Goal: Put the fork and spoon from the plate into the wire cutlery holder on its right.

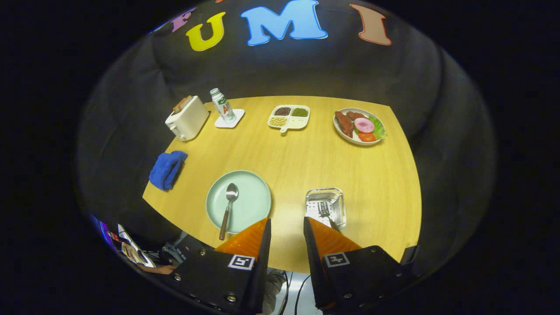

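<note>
light wooden table (pixel 306 162) | on it: white toaster (pixel 187 118), blue cloth (pixel 167 169), pale green plate (pixel 239 201), wire cutlery holder (pixel 326 208), white divided dish (pixel 289 117), food plate (pixel 359 126), coaster (pixel 229 118)

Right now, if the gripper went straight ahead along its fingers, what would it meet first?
Probably bare wooden table: the open gripper points between the green plate holding the spoon and the cutlery holder with the fork. Depth is unclear.

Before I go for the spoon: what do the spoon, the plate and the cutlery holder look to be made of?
Spoon: probably polished metal; silvery bowl catching the light.
Plate: pale green, matte and smooth; ceramic or plastic, hard to tell.
Cutlery holder: shiny metal, seemingly perforated base and bright rim; the fork lies in it.
The hand-held gripper is open, holding nothing.
</note>
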